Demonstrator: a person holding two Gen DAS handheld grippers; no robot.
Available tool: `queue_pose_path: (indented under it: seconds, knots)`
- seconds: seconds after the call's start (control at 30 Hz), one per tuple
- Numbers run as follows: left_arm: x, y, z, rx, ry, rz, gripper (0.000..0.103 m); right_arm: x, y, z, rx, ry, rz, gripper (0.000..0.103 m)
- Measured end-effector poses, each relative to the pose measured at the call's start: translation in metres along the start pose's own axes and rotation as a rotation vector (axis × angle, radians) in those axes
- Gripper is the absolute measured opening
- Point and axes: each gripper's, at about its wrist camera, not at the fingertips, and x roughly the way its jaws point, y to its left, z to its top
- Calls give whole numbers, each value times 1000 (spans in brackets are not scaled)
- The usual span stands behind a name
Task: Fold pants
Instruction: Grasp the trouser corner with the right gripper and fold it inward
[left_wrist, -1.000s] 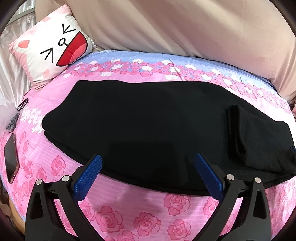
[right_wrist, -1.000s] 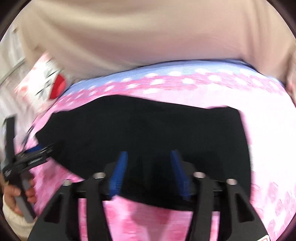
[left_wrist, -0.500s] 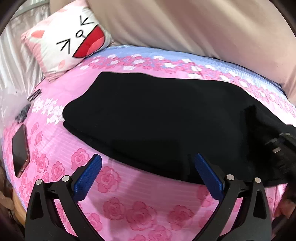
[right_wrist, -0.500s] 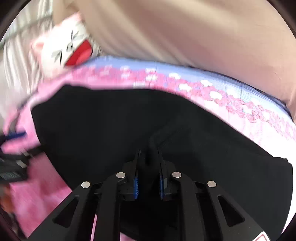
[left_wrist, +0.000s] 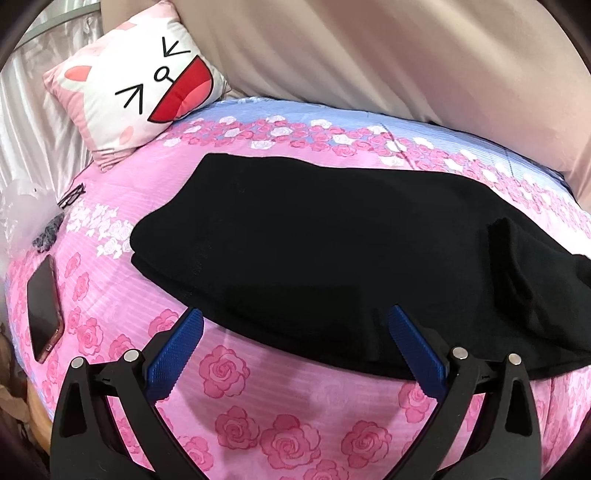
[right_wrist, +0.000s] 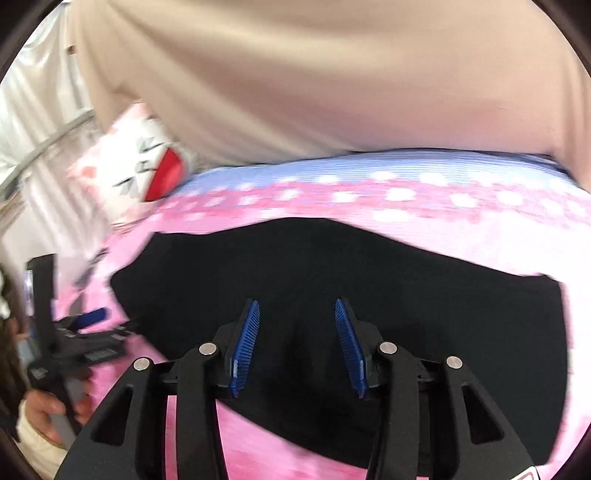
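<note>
Black pants (left_wrist: 332, 236) lie folded; bare bedsheet (left_wrist: 258, 406) probably rims them.

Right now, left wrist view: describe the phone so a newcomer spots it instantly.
Start at the cat-face pillow at the bed's far left corner, then follow the pink rose bedsheet down its left edge, past the black pants. The phone lies flat there, near the edge. It is the only hard, glossy dark slab, with a rose-gold rim, unlike the soft matte pants.

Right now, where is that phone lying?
In the left wrist view, the phone lies at the far left edge of the pink rose bedsheet, left of the black pants and below the cat pillow.
</note>
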Motion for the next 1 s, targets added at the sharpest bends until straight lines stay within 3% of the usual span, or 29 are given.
queue_pose_path:
  seconds: [0.07,0.1,0.2,0.33,0.37,0.47,0.6,0.67,0.77,0.87,0.93,0.97,1.0]
  knots:
    - [2,-1,2,-5,3,6,98,9,-19,-11,40,57,-78,43]
    - [2,-1,3,-9,1,10,98,8,-27,-18,87,58,-59,43]
    - [-2,-1,4,-10,-9,22,98,1,-34,-29,138,30,-20,43]
    - [-3,-1,4,-2,-12,46,98,-9,-37,-29,106,-17,-98,43]
    - [-3,0,4,-1,-10,54,98,-13,-40,-29,114,-27,-106,45]
    - [-1,5,3,-6,-4,70,98,-34,-73,-28,153,-74,-206,69]
    - [1,8,1,-11,9,77,98,-45,-130,-41,243,-22,-329,77]
    - [1,4,0,-4,11,77,98,-44,-152,-51,314,10,-307,77]
    - [0,-6,-1,15,9,74,98,-37,-173,-66,450,37,-136,78]
    - [-3,-22,-1,40,12,62,98,-31,-164,-63,401,40,-107,81]
    - [-6,-34,-1,59,10,58,98,-24,-153,-62,364,41,-56,79]
    - [-8,-39,-1,68,8,60,98,-22,-148,-61,354,31,-65,65]
    - [-9,-44,-1,77,5,61,98,-21,-144,-61,343,22,-66,44]
